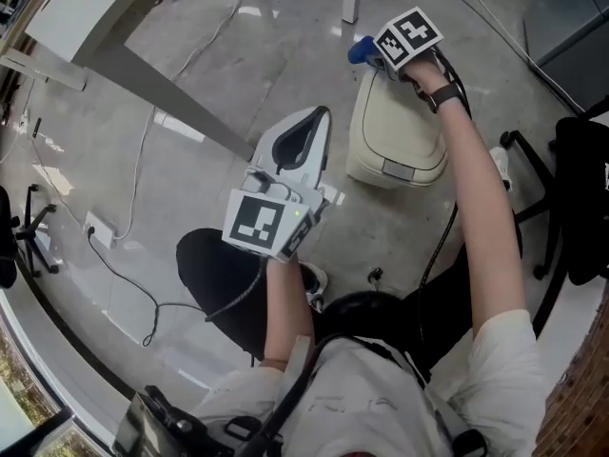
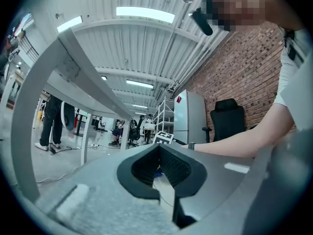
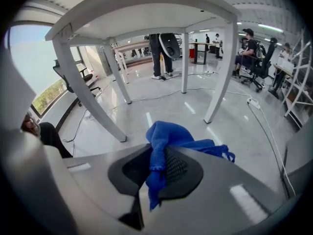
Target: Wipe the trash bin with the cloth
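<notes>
A cream trash bin (image 1: 395, 139) stands on the concrete floor in the head view. My right gripper (image 1: 364, 53) is at the bin's far top edge, shut on a blue cloth (image 1: 359, 49). In the right gripper view the blue cloth (image 3: 166, 137) bunches up out of the black pads (image 3: 178, 168) and hangs down between them; the bin is hidden there. My left gripper (image 1: 321, 115) is held in the air left of the bin, apart from it, jaws together with nothing in them. The left gripper view looks past its pads (image 2: 171, 163) at the person's right forearm (image 2: 230, 143).
A grey table beam (image 1: 157, 89) slants across the floor at left, with table legs (image 3: 222, 67) beyond the bin. Cables and a power strip (image 1: 100, 228) lie at left. A black office chair (image 1: 580, 188) stands at right. People stand and sit far off.
</notes>
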Tool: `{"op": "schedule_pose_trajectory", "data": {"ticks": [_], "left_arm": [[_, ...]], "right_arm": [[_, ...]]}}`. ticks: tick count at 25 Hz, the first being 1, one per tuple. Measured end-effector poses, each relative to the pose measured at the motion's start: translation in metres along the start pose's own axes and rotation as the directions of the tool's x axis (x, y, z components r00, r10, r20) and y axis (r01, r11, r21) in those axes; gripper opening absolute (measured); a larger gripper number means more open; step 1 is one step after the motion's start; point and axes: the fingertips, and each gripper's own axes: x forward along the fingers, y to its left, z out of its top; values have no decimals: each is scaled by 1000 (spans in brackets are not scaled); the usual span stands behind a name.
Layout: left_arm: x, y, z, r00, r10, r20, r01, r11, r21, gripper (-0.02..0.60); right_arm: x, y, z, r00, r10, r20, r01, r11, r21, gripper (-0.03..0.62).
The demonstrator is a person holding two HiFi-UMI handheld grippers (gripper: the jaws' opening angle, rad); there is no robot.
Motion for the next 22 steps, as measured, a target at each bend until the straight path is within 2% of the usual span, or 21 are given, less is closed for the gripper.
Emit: {"op": "schedule_pose_trajectory", "data": {"ticks": [4, 8, 10, 13, 16, 22], "left_arm": [[-22, 7, 14, 999, 20, 29, -21, 1000, 10, -2], [-45, 9, 29, 998, 26, 64, -26, 1000, 4, -2], [-52, 6, 32, 996, 18, 85, -18, 1000, 5, -2], [-56, -1, 31, 997, 27, 67, -27, 1000, 1, -2], [-53, -14, 31, 996, -7, 86, 5, 1000, 23, -2], [-45, -33, 27, 995, -38, 88, 36, 999, 29, -2]], "right_arm": [[12, 54, -7, 988, 99, -120, -110, 990, -91, 38], [11, 106, -31, 965, 132, -227, -178, 965, -193, 38], [6, 129, -43, 960, 149, -236, -204, 953, -226, 38], [-8, 165, -63, 952, 198, -232, -257, 930, -261, 38], [-28, 195, -88, 942, 248, -224, -307, 907, -288, 38], [-64, 227, -161, 904, 344, -254, -412, 857, -308, 38]]}}
